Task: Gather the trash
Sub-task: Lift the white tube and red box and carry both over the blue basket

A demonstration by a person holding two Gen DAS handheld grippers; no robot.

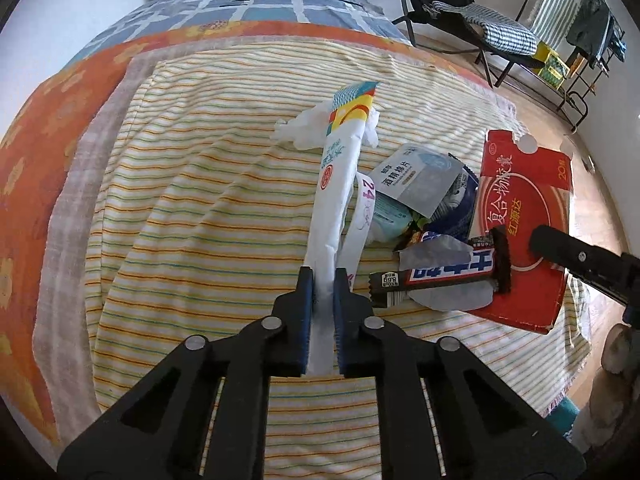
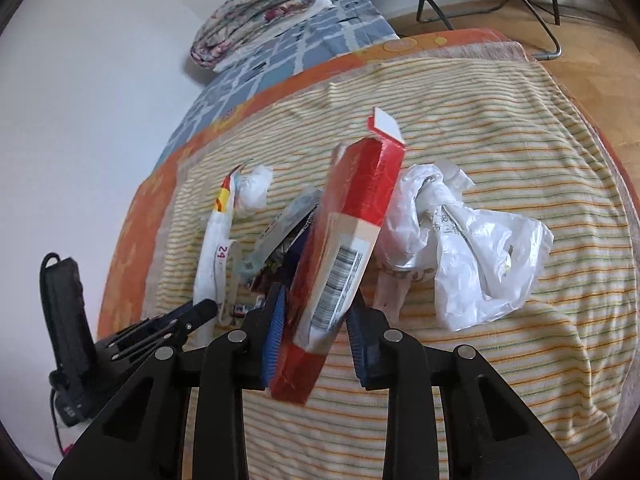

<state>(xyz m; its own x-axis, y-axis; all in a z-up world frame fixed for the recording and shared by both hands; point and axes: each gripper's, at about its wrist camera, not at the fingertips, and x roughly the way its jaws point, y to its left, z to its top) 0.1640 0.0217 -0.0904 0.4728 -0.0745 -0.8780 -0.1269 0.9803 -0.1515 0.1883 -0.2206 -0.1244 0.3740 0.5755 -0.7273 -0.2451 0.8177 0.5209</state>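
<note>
Two grippers are working over a striped blanket (image 1: 208,216) spread on a bed. The left gripper (image 1: 323,280) is pinching the near end of a long white wrapper (image 1: 338,184), its blue pads closed tight on the thin plastic; the wrapper is stretching straight ahead of the fingers, its coloured far end lying over a crumpled tissue (image 1: 300,126). The right gripper (image 2: 316,312) is clamping a red box (image 2: 352,216) by its lower part, one pad on each broad face, with the box tilting up and ahead from the fingers and its flap standing open at the far end. Just right of the left gripper, a chocolate bar wrapper (image 1: 440,274) is lying beside the box, with a pale packet (image 1: 416,178) and more small litter heaped ahead of it. Right of the box, a crumpled clear bag (image 2: 472,248) is resting on the blanket. Farther off, a folded quilt (image 2: 256,12) is sitting at the bed's far end.
</note>
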